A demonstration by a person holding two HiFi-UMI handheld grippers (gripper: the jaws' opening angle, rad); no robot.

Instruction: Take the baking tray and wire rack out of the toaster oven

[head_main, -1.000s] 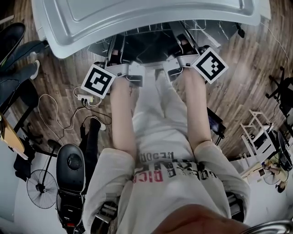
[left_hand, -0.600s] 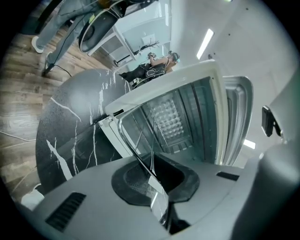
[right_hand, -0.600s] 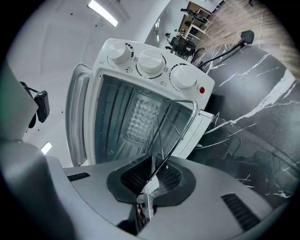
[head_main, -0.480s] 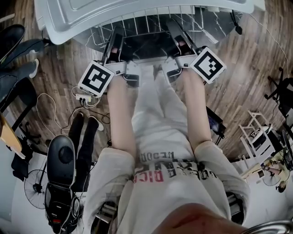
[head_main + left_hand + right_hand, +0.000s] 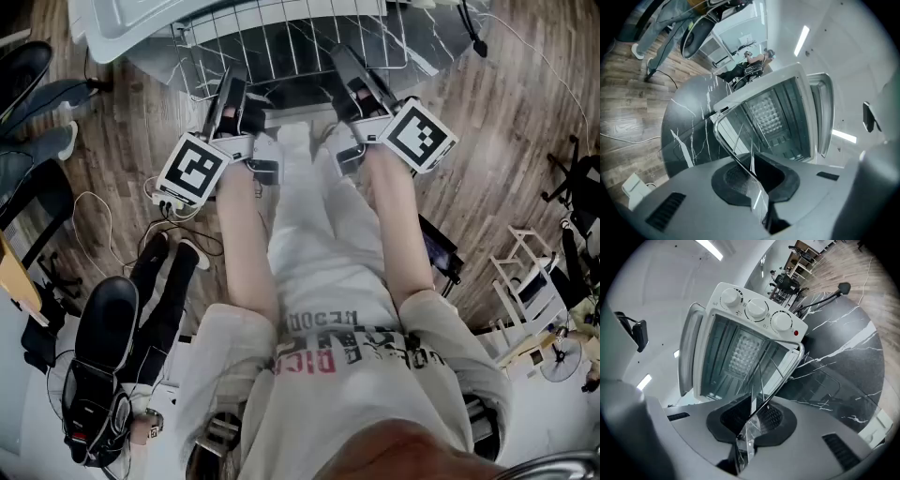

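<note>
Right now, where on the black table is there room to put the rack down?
Two bare patches on the black table: one on the plain side of the oven, out to the table's round edge; one beside its knob side, up to the small black stand. Right in front of the oven it is crowded: the wire rack sticks out there.

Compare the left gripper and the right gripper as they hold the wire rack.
The left gripper clamps the front bar of the wire rack left of its middle; the right gripper clamps it right of the middle. The left gripper's jaws have just been closing onto that bar; the right gripper's are simply shut on it. Shared: both point toward the toaster oven.
</note>
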